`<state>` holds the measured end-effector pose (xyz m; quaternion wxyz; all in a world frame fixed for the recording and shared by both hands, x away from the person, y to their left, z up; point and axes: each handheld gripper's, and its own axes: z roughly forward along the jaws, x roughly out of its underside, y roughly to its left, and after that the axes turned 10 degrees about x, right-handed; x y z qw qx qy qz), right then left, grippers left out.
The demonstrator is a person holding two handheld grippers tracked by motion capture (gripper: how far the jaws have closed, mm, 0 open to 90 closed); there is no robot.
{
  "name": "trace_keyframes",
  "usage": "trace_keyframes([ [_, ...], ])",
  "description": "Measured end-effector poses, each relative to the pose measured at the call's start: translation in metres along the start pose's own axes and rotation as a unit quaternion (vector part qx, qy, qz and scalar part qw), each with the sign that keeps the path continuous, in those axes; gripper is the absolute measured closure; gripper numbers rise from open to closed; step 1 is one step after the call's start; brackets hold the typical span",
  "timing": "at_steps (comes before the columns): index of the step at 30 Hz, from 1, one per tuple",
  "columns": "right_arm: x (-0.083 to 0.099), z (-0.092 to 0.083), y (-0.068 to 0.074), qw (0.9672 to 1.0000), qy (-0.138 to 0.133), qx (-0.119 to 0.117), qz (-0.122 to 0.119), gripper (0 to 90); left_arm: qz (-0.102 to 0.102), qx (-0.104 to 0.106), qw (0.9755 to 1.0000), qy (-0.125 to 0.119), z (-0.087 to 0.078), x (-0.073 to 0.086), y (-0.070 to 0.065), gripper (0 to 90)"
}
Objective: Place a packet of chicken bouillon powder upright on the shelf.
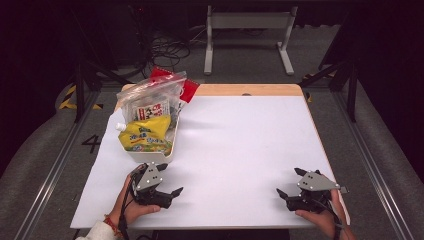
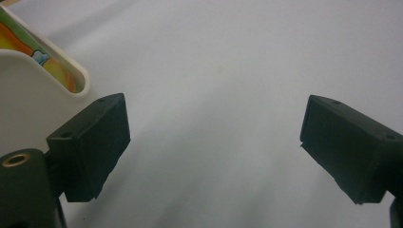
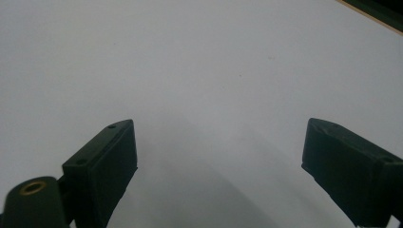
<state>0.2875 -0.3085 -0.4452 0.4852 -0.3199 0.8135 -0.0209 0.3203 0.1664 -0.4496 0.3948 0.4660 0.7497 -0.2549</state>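
Both your grippers sit low at the near edge of the worktop (image 1: pixel 240 150), fingers spread wide and empty: left gripper (image 1: pixel 167 192) just in front of the white basket (image 1: pixel 150 156), right gripper (image 1: pixel 286 195) well apart on the far right with nothing but bare white surface ahead of it. The basket is at the left of the worktop, packed with soft packs: a yellow spout pouch (image 1: pixel 145 135) lies across the near end, cap pointing left, and behind it a clear zip bag (image 1: pixel 150 97) stands up with printed packets inside and a red packet (image 1: pixel 189 90) poking out the back. In the left gripper view the basket's rim (image 2: pixel 62 76) is right beside your left finger (image 2: pixel 95 142), touching or nearly, can't tell which. My read on handling: the pouch is floppy, probably liquid-filled, so moderately heavy and it will sag and slosh; the film is slick. Grab it at the stiff spout neck or along a sealed edge seam, not mid-belly. The zip bag is light and crinkly, so take the top seal strip. The basket itself looks like rigid plastic, and pinching the near wall would work if you want to drag it. Main obstruction: the basket wall between your left fingers and the pouch, so come in from above. The zip bag leans over the pouch's far side and may tip.
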Motion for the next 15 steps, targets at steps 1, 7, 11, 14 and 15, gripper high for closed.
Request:
trace_keyframes([
  [1,0.0,0.0,0.0,1.0,0.0,0.0,0.0,11.4,0.0,0.0,1.0,0.0,0.0,0.0,0.0,10.3],
  [7,-0.001,-0.0004,0.0009,1.0,-0.001,0.004,-0.002,11.3,-0.002,0.0,1.0,-0.001,-0.0008,0.0002,0.0016,10.3],
  [11,-0.0006,-0.0003,-0.0002,1.0,-0.001,0.004,0.002,11.3,0.0,0.005,1.0,0.001,0.0002,0.0002,0.0014,10.3],
  [14,-0.0006,-0.0007,0.0006,1.0,-0.002,0.003,-0.001,11.3,-0.003,0.008,1.0,0.003,0.0019,0.0003,0.002,10.3],
  [15,-0.0005,-0.0007,0.0006,1.0,-0.002,0.003,-0.001,11.3,-0.006,0.009,0.9999,0.002,0.0025,0.0002,0.0018,10.3],
])
